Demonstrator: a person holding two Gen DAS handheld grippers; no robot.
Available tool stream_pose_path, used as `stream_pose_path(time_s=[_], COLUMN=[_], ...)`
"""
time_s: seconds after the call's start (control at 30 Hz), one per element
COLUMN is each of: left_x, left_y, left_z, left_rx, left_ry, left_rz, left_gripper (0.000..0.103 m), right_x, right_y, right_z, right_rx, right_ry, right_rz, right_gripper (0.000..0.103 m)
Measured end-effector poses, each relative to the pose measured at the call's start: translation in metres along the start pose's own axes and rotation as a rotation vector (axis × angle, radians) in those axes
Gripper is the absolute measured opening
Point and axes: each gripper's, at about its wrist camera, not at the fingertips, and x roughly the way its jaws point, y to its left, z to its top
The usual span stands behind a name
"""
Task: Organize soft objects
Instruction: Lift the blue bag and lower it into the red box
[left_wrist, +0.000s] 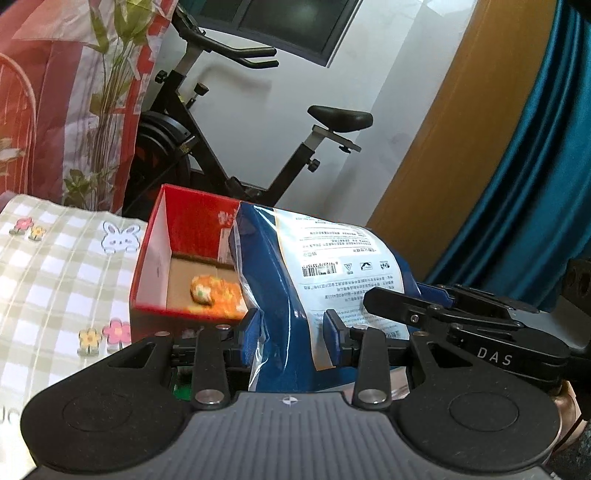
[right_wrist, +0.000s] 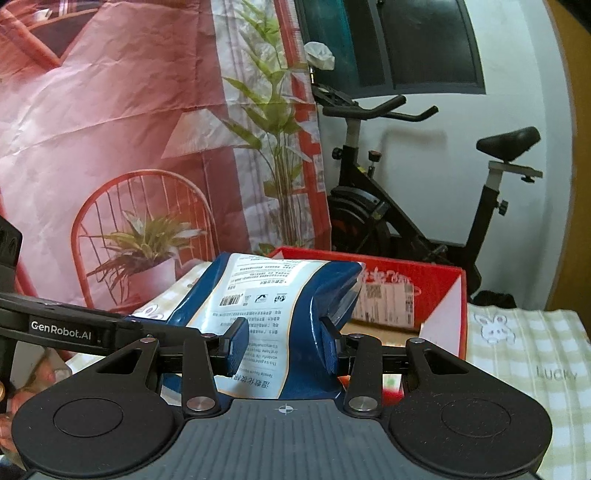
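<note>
A soft blue and white pack (left_wrist: 314, 280) with printed text and a barcode is held in the air by both grippers. My left gripper (left_wrist: 291, 338) is shut on its near end. My right gripper (right_wrist: 282, 345) is shut on the same pack (right_wrist: 273, 295) from the other side. The right gripper's arm (left_wrist: 461, 317) shows at the right of the left wrist view. Behind the pack stands an open red cardboard box (left_wrist: 155, 258) with an orange soft object (left_wrist: 218, 293) lying on its floor. The box (right_wrist: 443, 295) also shows in the right wrist view.
A checked cloth with rabbits and flowers (left_wrist: 55, 273) covers the table under the box. A black exercise bike (left_wrist: 221, 140) stands behind. A red printed backdrop (right_wrist: 129, 147) hangs at the left. A blue curtain (left_wrist: 535, 166) hangs at the right.
</note>
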Motion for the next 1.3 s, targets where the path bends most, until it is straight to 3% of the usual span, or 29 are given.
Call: stream_pose_path(time_s=[0.47,0.6,0.83,1.07,1.3], left_x=[0.081,0.102,0.121,0.122,0.112], left_y=[0.017,0.026,0.047,0.050,0.047], left_z=[0.070,0.069,0.057,0.056,0.059], left_rx=[0.056,0.074,0.021,0.037,0.064], left_ry=[-0.027,0.037,0.150,0.159,0.153], left_rz=[0.101,0.123,0.121,0.158,0.184], left_gripper=[0.039,0.039,0.039,0.040,0.040], right_x=[0.107,0.136,0.165,0.180,0.171], right_y=[-0.060,-0.063,-0.061,-0.059,-0.057], right_z=[0.050,0.041,0.020,0.019,0.022], right_rx=[-0.072,-0.114,-0.120,-0.103,-0.100], right_ry=[0.037,0.101,0.222,0.316,0.331], right_rz=[-0.031,-0.043,-0.060,-0.105,-0.120], right_gripper=[0.038,0.038,0.036,0.036,0.037])
